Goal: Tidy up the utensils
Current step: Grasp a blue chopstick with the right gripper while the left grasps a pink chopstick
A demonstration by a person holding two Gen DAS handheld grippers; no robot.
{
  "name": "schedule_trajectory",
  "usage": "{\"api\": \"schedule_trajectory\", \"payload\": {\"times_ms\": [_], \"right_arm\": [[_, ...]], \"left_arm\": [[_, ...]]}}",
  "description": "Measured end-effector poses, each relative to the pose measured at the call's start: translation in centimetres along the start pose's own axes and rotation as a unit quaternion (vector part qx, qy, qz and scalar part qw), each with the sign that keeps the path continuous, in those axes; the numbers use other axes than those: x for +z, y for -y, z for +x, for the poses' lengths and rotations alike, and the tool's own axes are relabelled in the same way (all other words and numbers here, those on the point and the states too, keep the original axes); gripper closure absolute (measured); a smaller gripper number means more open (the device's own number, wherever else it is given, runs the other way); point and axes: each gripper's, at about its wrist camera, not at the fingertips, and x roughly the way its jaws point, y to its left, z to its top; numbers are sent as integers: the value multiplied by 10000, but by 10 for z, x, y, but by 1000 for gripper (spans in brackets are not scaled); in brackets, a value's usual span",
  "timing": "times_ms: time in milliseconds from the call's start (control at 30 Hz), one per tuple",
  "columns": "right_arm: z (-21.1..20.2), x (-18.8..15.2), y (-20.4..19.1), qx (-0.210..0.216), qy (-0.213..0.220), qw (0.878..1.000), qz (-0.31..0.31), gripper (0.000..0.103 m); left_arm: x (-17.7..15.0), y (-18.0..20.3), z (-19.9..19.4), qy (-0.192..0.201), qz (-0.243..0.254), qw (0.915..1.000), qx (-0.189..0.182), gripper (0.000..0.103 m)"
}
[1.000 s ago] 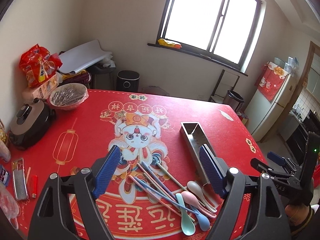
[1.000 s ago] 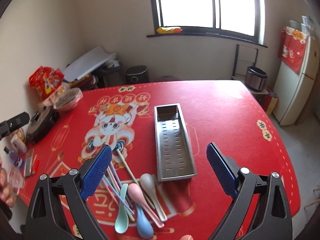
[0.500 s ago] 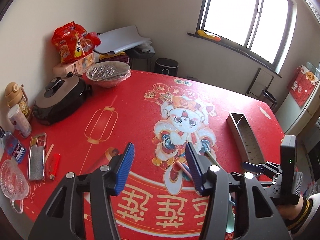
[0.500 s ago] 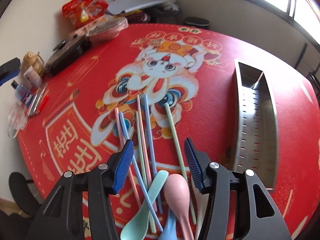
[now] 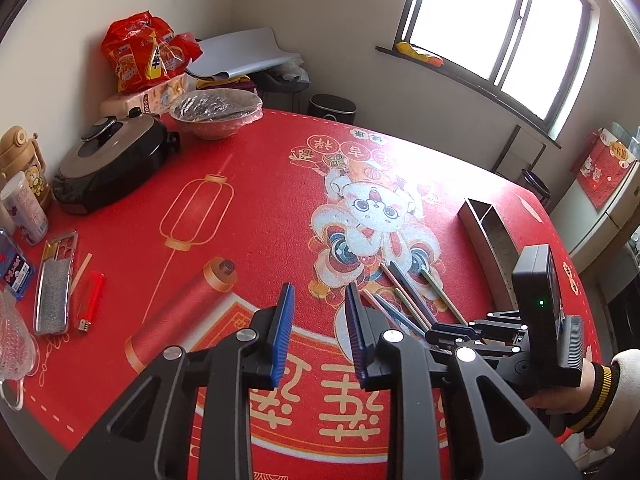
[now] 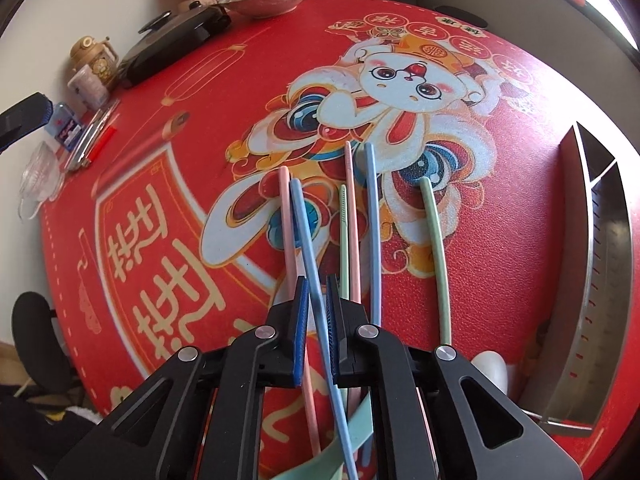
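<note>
My right gripper (image 6: 317, 312) has just closed on a blue chopstick (image 6: 310, 240) (lying among the loose utensils on the red tablecloth (image 6: 160, 240)). My left gripper (image 5: 318, 336) has been narrowing, nothing between its jaws. Steel tray (image 6: 608, 260) stands right.

Pastel chopsticks (image 6: 370, 232) and spoons lie jumbled — beside steel tray (image 6: 600, 280).

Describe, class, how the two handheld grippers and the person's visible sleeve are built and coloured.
Both the left gripper and the right gripper have matte black plastic frames with triangular cut-outs and silver round pivot bolts. Each carries two flat fingers faced with ribbed blue pads. Seen from the left wrist view, the right unit bears a black box with a small green light. The sleeve is white with a black-and-yellow striped cuff.
</note>
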Motion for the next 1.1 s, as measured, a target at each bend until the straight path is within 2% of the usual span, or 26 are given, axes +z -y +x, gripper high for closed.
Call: {"api": "schedule_trajectory", "payload": {"times_ms": [200, 467, 633, 833, 1100], "right_arm": [[12, 3, -2, -69, -154, 9999, -17, 94], [17, -3, -1, -8, -228, 9996, 165, 95], [0, -9, 10, 158, 98, 9980, 607, 97], [-40, -26, 26, 304, 575, 9914, 1133, 97], [-90, -53, 64, 125, 1101, 9811, 1586, 97]], "left_arm": [[-7, -9, 7, -208, -227, 9995, -9, 80], [-17, -16, 20, -583, -583, 9963, -223, 80], [-24, -6, 29, -774, -605, 9947, -317, 80], [-28, 18, 41, -952, -542, 9928, -490, 86], [-37, 62, 67, -1360, -474, 9874, -653, 86]]}}
